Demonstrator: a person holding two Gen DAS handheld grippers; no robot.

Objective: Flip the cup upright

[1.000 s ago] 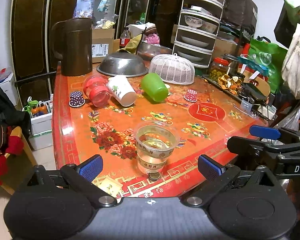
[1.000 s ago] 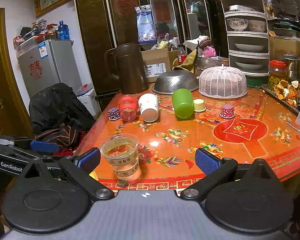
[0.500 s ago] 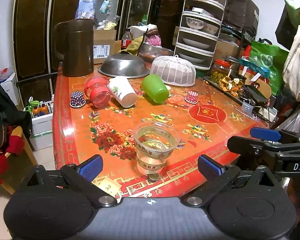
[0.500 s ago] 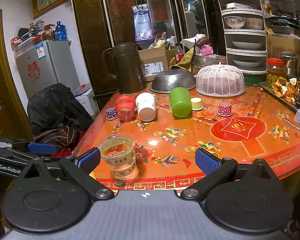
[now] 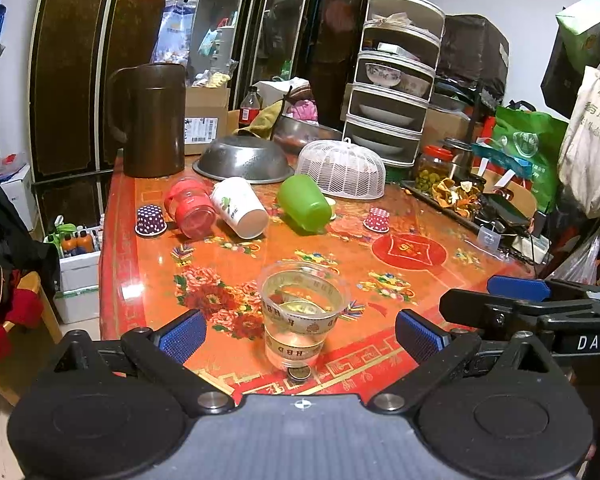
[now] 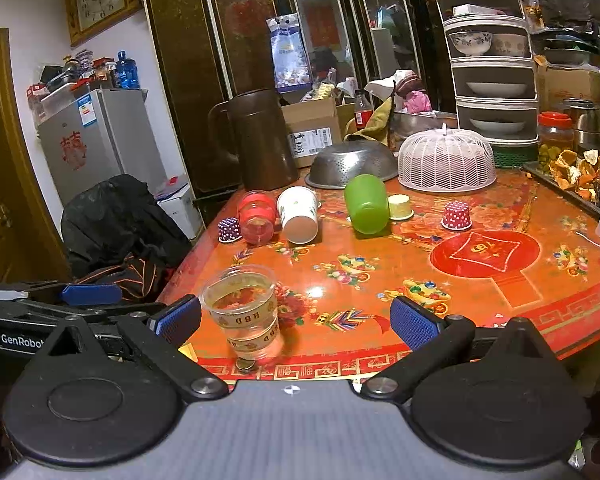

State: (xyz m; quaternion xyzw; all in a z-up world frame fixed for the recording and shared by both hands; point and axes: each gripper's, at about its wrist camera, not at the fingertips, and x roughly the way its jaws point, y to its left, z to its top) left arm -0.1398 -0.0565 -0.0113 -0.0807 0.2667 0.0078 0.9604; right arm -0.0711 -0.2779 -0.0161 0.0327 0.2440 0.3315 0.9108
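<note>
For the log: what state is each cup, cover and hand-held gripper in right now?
Clear cup: upright, mouth up, ungripped.
Red cup: on its side.
White cup: on its side.
Green cup: on its side.
Colander: upside down.
Mesh cover: dome up on the table.
Left hand-held gripper: open, empty.
Right hand-held gripper: open, empty.

A glossy red-orange table (image 5: pixel 408 256) with flower patterns carries everything. Near its front edge stands a clear plastic cup (image 5: pixel 300 314), upright, with a coin (image 5: pixel 299 372) just before it. Farther back lie a red cup (image 5: pixel 191 208), a white paper cup (image 5: pixel 240 208) and a green cup (image 5: pixel 305 203) on their sides. At the far end stand a brown jug (image 5: pixel 153 120), a metal colander (image 5: pixel 243 159) upside down and a white mesh cover (image 5: pixel 341 169).
</note>
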